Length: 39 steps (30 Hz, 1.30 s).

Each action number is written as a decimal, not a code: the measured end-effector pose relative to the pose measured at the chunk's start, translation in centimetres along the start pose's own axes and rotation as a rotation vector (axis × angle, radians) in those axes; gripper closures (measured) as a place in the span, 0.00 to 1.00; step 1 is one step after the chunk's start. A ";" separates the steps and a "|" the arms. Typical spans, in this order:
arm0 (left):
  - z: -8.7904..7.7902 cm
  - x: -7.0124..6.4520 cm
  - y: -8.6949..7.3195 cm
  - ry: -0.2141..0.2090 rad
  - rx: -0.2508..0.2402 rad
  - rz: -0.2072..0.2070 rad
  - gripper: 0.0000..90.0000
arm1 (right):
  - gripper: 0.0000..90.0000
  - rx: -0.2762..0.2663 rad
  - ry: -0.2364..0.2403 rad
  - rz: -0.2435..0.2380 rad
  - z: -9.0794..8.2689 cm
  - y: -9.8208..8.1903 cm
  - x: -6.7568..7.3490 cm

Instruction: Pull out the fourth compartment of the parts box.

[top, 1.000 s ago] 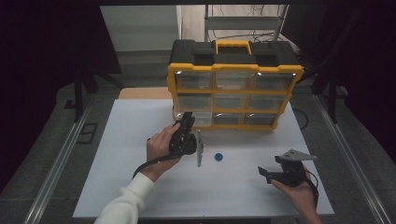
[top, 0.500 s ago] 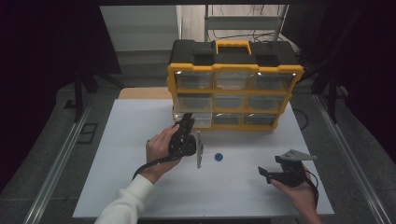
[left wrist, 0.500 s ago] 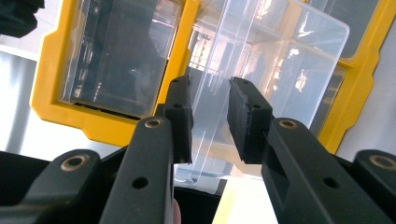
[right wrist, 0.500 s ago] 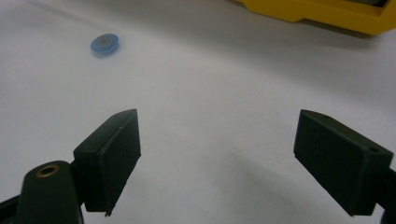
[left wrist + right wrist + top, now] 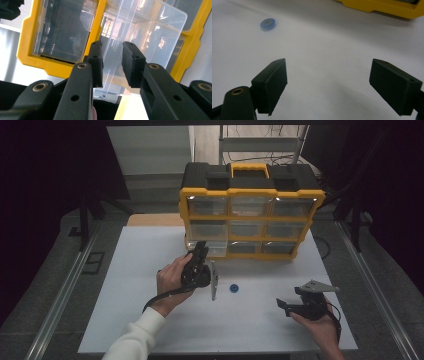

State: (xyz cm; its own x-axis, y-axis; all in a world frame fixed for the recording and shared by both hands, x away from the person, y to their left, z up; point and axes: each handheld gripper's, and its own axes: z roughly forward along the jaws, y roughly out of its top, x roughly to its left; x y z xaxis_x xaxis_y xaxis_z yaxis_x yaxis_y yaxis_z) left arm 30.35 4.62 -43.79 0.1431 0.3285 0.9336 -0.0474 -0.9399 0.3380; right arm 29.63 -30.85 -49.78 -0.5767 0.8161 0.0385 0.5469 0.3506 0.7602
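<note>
White table, drawer half out

White table [image 5: 130, 285] carries everything. Nearest, the right gripper [image 5: 292, 306] rests with jaws wide apart, holding nothing. Farther on lies a small blue disc [image 5: 233, 288]. Beyond it, the left gripper [image 5: 200, 251] has its jaws around the clear drawer [image 5: 140, 32] pulled partway from the yellow organiser [image 5: 252, 220]; whether they pinch its wall cannot be told.

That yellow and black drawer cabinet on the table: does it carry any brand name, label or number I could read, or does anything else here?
None can be read.
Yellow and black drawer cabinet: no legible brand, label or number on frame or handle.
Clear drawer by the left hand-held gripper: plain, no marking.
Small blue disc: too small and blurred to tell.
White table: no writing.
</note>
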 end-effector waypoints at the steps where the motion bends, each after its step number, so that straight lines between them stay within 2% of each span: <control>1: 0.0 0.0 0.0 -0.001 0.001 0.001 0.79 | 0.17 0.000 0.001 0.001 0.0 0.0 0.0; 21: 0.1 0.1 0.1 -0.014 -0.002 0.002 0.78 | 0.17 -0.002 0.005 0.000 0.0 0.0 0.0; 24: 0.2 0.5 -0.1 -0.041 -0.024 -0.047 0.74 | 0.17 -0.001 0.005 0.002 0.0 0.0 0.0; 26: 0.2 0.5 -0.2 -0.049 -0.040 -0.069 0.61 | 0.17 0.000 0.005 0.000 0.0 0.0 0.0; 27: 0.1 0.5 -0.2 -0.046 -0.049 -0.067 0.54 | 0.17 0.000 0.005 0.000 0.0 0.0 0.0; 30: -0.1 0.5 0.0 -0.071 -0.057 -0.074 0.37 | 0.17 0.000 0.005 0.001 0.0 0.0 0.0; 32: -0.4 0.6 0.2 -0.079 -0.047 -0.117 0.30 | 0.17 0.000 0.005 0.001 0.0 0.0 0.0; 33: -0.6 0.8 0.3 -0.097 -0.037 -0.148 0.29 | 0.17 0.001 0.006 0.000 0.0 0.0 0.0; 35: -1.0 1.1 0.3 -0.163 -0.045 -0.210 0.27 | 0.17 0.001 0.005 0.000 0.0 0.0 0.0; 37: -1.3 1.5 0.3 -0.227 -0.060 -0.251 0.26 | 0.17 0.000 0.005 0.001 0.0 0.0 0.0; 39: -1.6 1.8 0.2 -0.269 -0.043 -0.275 0.24 | 0.17 -0.001 0.005 0.002 0.0 0.0 0.0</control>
State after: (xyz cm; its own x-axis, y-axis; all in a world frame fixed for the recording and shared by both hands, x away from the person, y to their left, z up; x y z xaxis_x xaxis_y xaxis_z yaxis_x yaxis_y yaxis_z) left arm 29.05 5.21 -41.84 0.4105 0.5260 0.7449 -0.0117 -0.8137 0.5811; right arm 29.61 -30.87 -49.77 -0.5784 0.8146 0.0429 0.5473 0.3485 0.7609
